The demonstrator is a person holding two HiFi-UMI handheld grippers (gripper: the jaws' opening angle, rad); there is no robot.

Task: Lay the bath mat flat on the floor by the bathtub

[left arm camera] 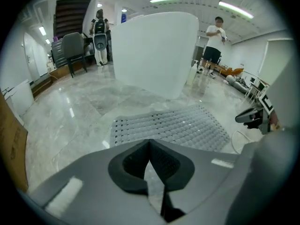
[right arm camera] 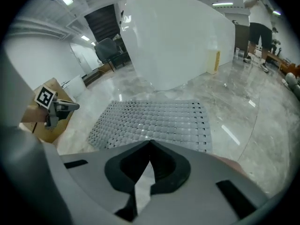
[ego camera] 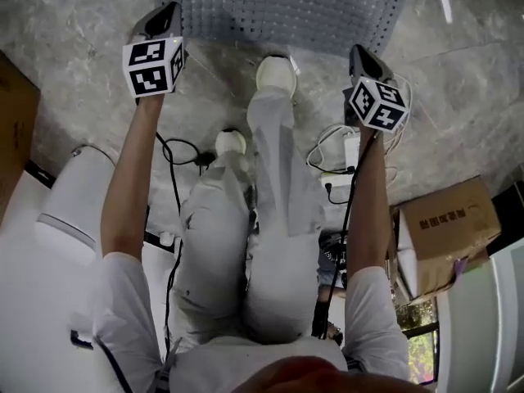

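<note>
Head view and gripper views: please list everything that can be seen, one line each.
bath mat: one, grey, flat on the floor before the bathtub
bathtub: one, white, behind the mat
cardboard box: one, brown, at the person's right
second cardboard box: one, brown, at the left
cables: several, white and black, on the floor under the person
bystanders: two, one in white, far behind the bathtub
left gripper: one, dark grey, shut, empty, at the mat's left corner
right gripper: one, dark grey, shut, empty, at its right corner
</note>
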